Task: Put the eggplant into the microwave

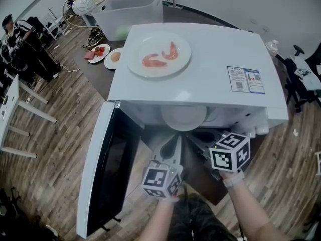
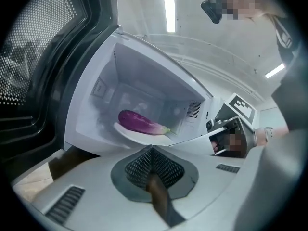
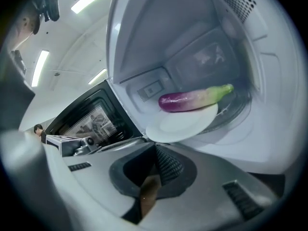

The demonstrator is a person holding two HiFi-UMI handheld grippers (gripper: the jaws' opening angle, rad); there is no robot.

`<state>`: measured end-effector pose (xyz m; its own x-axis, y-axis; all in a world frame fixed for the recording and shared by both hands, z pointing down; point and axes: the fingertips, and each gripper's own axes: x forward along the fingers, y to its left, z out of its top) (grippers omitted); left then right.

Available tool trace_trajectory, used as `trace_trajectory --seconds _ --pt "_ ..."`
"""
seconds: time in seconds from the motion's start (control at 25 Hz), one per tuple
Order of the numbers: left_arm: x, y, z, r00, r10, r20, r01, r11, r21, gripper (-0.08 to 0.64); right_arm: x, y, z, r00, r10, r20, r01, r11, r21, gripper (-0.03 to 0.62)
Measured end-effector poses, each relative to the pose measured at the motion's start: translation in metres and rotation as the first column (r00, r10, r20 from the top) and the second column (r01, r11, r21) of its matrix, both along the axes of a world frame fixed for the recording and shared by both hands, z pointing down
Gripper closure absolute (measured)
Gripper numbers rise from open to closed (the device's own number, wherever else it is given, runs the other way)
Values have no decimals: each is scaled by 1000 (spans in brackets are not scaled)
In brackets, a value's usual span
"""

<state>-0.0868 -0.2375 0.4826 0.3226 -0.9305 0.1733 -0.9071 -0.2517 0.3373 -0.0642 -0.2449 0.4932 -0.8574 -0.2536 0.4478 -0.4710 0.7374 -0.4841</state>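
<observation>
Eggplant, purple, elongated, green-stemmed (image 3: 192,100): on round white plate (image 3: 180,126) inside white box microwave (image 1: 200,79), 12 o'clock of grippers | left gripper (image 2: 153,150): clenched, empty | right gripper (image 3: 155,148): clenched, empty | step: placement judged complete | next: back out, shut dark-windowed door (image 1: 100,169) at 8 o'clock

Eggplant (image 2: 142,122) skin is seen glossy and smooth; microwave (image 1: 210,79) casing is finished in smooth white gloss; floor (image 1: 55,149) is laid in matt wood planks.
</observation>
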Motion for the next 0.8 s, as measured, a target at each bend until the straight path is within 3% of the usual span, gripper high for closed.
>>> trace_trajectory --seconds 0.8 --pt "0 -28 -2 1000 18 -4 -18 1000 -3 560 -4 -20 -2 1000 10 -5 -10 999 37 592"
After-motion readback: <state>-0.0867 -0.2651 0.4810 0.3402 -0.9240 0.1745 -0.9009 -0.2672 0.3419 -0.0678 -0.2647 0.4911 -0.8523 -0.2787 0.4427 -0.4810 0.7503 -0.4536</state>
